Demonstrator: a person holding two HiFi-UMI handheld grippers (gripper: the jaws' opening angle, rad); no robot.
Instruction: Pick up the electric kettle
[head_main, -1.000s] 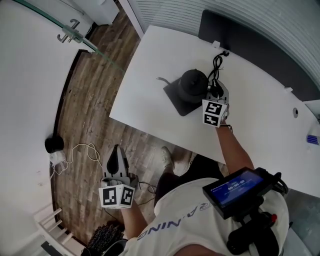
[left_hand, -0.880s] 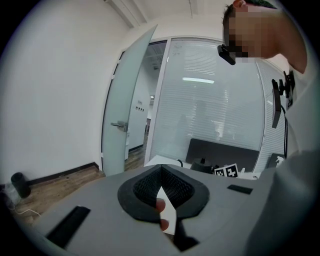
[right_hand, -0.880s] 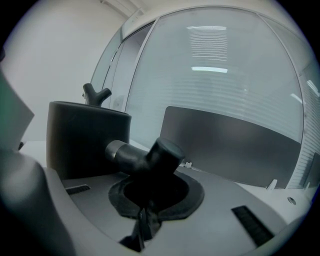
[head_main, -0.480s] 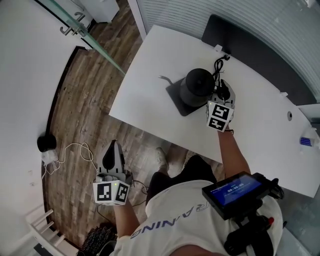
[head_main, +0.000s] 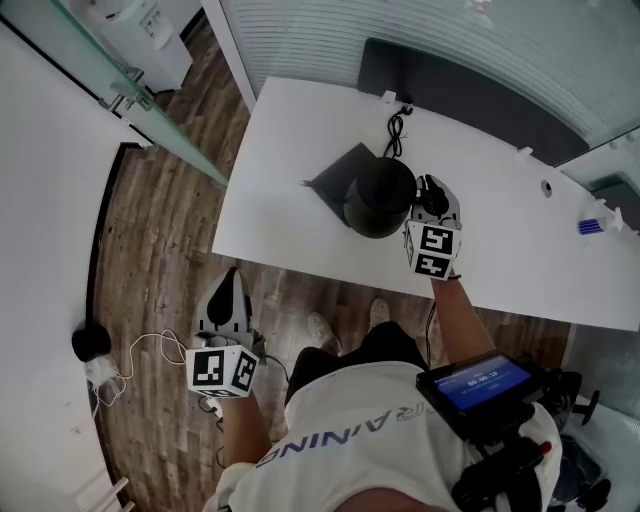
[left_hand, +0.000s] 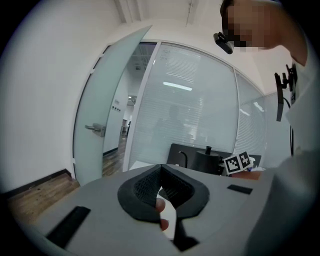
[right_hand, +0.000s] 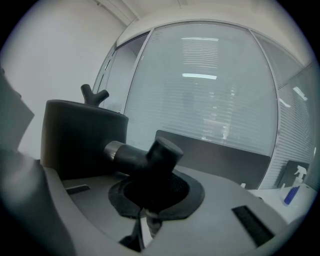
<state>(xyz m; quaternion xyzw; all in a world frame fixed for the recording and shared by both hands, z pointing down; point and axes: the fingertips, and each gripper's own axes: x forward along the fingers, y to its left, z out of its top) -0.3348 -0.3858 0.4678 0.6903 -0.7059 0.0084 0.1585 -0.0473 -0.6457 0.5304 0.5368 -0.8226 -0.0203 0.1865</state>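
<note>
The black electric kettle (head_main: 380, 197) hangs above the white table (head_main: 290, 150), clear of its dark square base (head_main: 338, 176). My right gripper (head_main: 430, 198) is shut on the kettle's handle (right_hand: 150, 156) at the kettle's right side. In the right gripper view the kettle body (right_hand: 82, 137) fills the left, its lid knob on top. My left gripper (head_main: 228, 305) is over the wooden floor, well away from the table, shut with nothing in it. From the left gripper view the kettle (left_hand: 207, 161) shows far off.
A black power cord (head_main: 395, 130) runs from the base to the table's back edge, where a dark panel (head_main: 450, 85) stands. A blue spray bottle (head_main: 592, 226) is at the far right. A glass door (head_main: 120, 85) stands left; a cable and black object (head_main: 95, 345) lie on the floor.
The right gripper has risen with the kettle, lifting it off its base, which now shows bare to the kettle's left. The left gripper has shifted slightly over the floor.
</note>
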